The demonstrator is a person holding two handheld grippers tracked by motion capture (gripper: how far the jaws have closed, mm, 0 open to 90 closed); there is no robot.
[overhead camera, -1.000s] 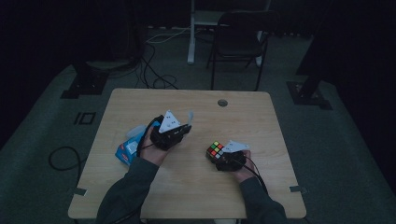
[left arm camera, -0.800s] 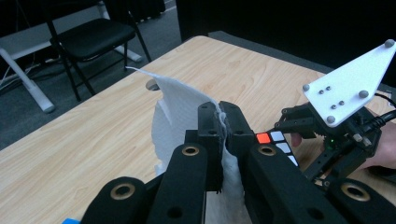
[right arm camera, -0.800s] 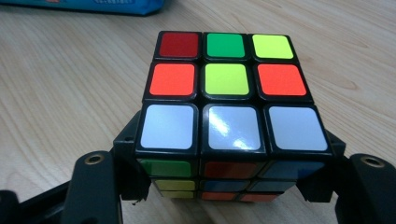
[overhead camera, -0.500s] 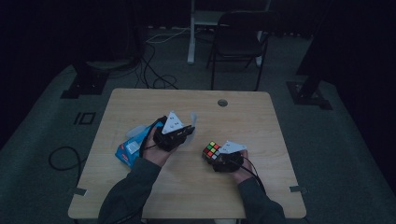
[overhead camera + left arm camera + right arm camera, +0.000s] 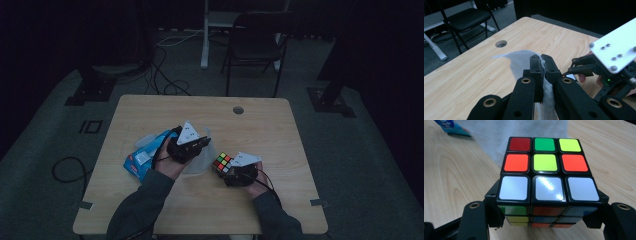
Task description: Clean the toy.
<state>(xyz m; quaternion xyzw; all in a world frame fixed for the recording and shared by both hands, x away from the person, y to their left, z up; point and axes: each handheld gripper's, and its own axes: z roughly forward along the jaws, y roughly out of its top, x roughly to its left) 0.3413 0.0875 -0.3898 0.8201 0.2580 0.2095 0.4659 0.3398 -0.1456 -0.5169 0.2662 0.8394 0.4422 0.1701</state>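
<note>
While the room around it lies dark, the wooden worktop is lit well enough to read, with a round cable hole near its far edge. On its left part lies a blue wipes packet, its mouth apparently open (what remains inside cannot be made out). Just right of the packet the left tool is held above the worktop, its jaws pressed together on a white wipe, which rises past the jaw tips and hangs down below them toward the wood. Near it, to the right and closer to the person, the right tool has its jaws clamped on opposite sides of a Rubik's cube, scrambled, with a white row nearest the camera. Seen from the left tool, the cube lies to the right and a little lower, a short way off; the wipe's long axis runs down from the jaws. I judge the next move to be bringing wipe and cube together, and the left hand carries the cloth, so the wiping falls to it.
</note>
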